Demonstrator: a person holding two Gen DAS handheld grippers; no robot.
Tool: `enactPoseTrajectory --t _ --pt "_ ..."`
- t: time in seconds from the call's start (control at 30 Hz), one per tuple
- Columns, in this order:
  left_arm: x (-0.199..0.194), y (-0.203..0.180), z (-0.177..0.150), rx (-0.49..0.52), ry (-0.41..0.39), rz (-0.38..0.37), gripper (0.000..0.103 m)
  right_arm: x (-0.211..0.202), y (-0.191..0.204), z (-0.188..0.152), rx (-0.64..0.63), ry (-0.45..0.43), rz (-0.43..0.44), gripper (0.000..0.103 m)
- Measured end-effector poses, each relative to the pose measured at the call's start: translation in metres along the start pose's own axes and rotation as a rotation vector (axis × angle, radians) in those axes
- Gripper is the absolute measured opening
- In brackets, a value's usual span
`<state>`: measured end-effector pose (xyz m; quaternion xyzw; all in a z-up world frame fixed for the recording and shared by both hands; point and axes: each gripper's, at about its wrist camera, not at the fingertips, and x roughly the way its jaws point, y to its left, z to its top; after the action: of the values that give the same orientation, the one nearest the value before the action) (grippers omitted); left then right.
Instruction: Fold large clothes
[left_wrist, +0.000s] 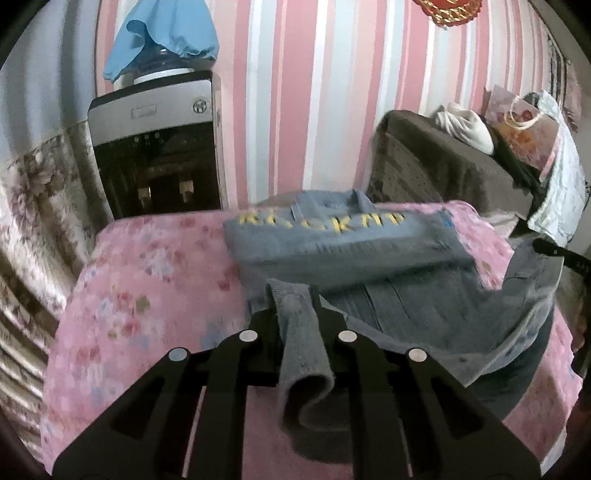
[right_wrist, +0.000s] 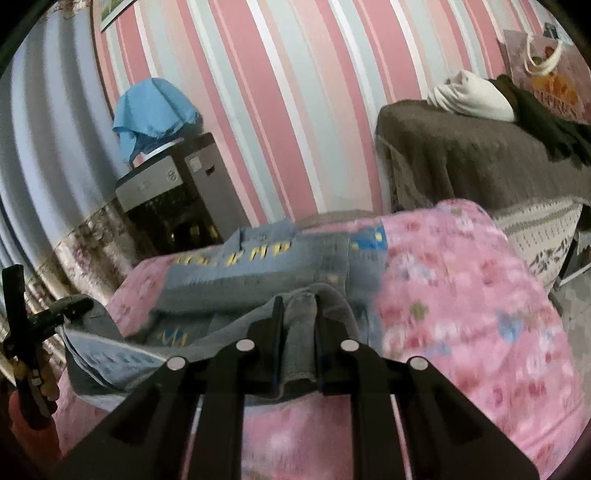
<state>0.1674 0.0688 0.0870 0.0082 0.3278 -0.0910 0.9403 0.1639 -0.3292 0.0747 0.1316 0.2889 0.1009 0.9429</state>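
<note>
Two grips, both clamped on hem of grey garment (left_wrist: 343, 240): left gripper (left_wrist: 293, 295) and right gripper (right_wrist: 298, 306). Rest of garment lies ahead of fingers on pink cover (left_wrist: 147, 258). Adv: carry both corners fwd evenly, keep hem taut, land square on far edge.

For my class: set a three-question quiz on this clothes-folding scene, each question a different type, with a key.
1. True or false: both the left hand-held gripper and the right hand-held gripper are shut on the grey garment.
2. The lettering on the garment is: A red, B yellow, C white.
3. Fill in: the garment lies on a floral ____ cover.

Key: 1 true; 2 B; 3 pink.
</note>
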Motion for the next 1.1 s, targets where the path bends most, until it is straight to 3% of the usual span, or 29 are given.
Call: enactPoseTrajectory --t 0.3,0.47,0.63,0.93,1.03,1.1 --pt "0.108 0.016 0.089 0.009 0.049 0.084 0.01 0.09 -0.005 0.077 -0.062 0.018 -0.133 0.014" --pt "0.176 0.027 0.104 0.006 0.141 0.087 0.011 0.158 -0.03 0.093 -0.024 0.113 -0.158 0.014" --pt "0.227 0.037 0.098 -0.024 0.208 0.073 0.011 0.208 -0.049 0.08 0.01 0.208 -0.174 0.014" --pt "0.236 0.043 0.086 -0.046 0.201 0.055 0.021 0.202 -0.056 0.065 -0.001 0.163 -0.126 0.024" --pt "0.235 0.046 0.086 -0.063 0.202 0.039 0.026 0.198 -0.055 0.066 -0.012 0.144 -0.083 0.032" --pt "0.229 0.05 0.089 -0.067 0.186 0.061 0.042 0.191 -0.058 0.07 0.002 0.119 -0.057 0.048"
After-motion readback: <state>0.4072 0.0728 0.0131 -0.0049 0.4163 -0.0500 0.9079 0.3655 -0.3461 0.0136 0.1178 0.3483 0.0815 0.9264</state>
